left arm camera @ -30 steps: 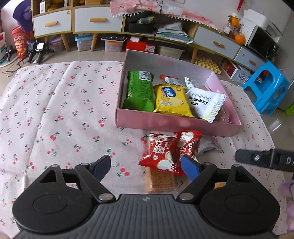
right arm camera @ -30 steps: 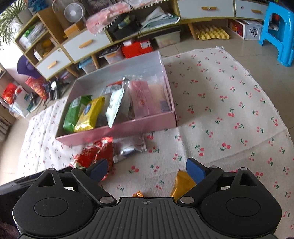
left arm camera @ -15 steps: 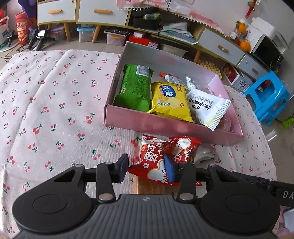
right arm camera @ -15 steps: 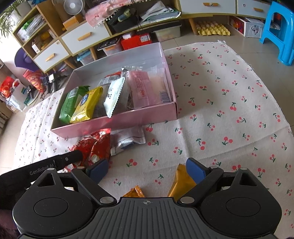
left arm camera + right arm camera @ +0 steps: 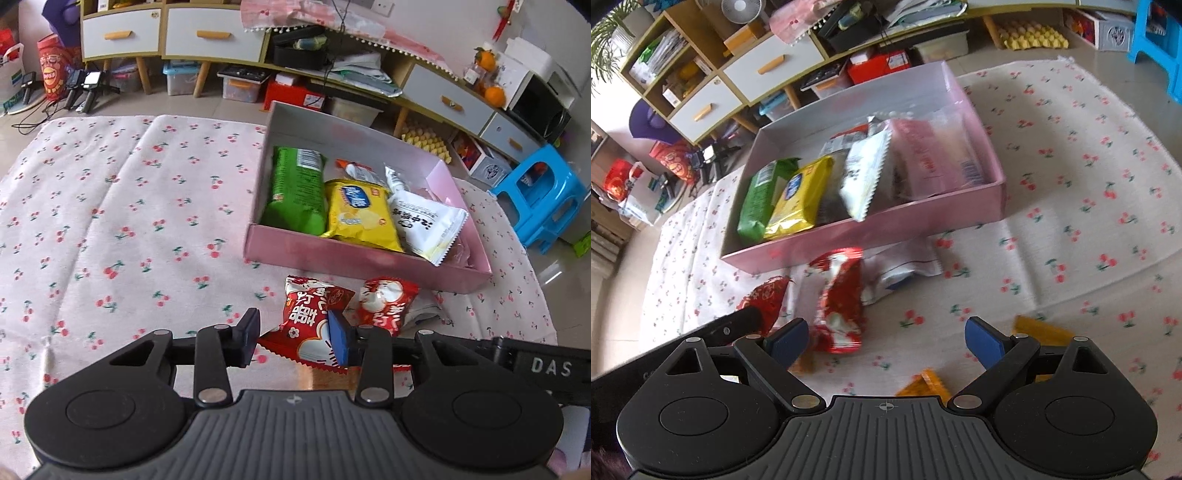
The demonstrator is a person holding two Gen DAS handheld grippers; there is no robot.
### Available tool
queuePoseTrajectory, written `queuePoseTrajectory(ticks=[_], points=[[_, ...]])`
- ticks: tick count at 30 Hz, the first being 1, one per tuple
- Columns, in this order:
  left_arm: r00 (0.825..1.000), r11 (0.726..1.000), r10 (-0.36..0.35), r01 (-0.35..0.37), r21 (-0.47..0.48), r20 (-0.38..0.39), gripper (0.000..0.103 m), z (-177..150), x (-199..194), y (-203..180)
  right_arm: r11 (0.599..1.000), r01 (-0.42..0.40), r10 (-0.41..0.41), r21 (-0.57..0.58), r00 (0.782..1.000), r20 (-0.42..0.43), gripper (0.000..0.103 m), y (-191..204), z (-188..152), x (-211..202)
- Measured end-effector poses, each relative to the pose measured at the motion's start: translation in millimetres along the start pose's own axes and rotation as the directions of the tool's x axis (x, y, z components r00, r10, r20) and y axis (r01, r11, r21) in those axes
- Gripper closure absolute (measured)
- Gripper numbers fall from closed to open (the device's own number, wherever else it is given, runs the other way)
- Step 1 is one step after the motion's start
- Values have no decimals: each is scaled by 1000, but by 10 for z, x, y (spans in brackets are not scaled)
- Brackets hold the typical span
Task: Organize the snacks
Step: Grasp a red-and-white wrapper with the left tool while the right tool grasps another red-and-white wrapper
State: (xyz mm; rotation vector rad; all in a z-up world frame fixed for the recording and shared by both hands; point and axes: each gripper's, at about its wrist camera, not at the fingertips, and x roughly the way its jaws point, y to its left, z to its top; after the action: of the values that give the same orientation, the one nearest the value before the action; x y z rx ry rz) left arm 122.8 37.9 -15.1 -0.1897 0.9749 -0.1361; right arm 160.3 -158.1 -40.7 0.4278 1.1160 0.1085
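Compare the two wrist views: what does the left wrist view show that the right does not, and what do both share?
Left only: the left gripper closing around a red packet, and oranges.
Right only: the open right gripper, orange wrappers and a fan.
Both: the pink box holding green, yellow and white packets.

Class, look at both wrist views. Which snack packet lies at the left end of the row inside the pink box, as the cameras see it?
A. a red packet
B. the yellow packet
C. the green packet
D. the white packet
C: in both views the green packet lies at the left end of the pink box, with the yellow packet beside it and the white packet further right.
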Motion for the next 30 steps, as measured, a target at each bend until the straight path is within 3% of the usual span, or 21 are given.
queuePoseTrajectory(ticks=[14,25,30], points=[[1000,999,22,-23,-40,-10,66,7,-90,310,1000,4,-5,28,1000,9,16,249,6,236],[1000,999,17,-18,-38,-14,66,1,-93,306,999,14,-14,30,1000,14,65,290,7,333],[1000,999,20,-21,-37,-16,66,-10,-79,287,1000,0,0,5,1000,16,75,307,8,326]])
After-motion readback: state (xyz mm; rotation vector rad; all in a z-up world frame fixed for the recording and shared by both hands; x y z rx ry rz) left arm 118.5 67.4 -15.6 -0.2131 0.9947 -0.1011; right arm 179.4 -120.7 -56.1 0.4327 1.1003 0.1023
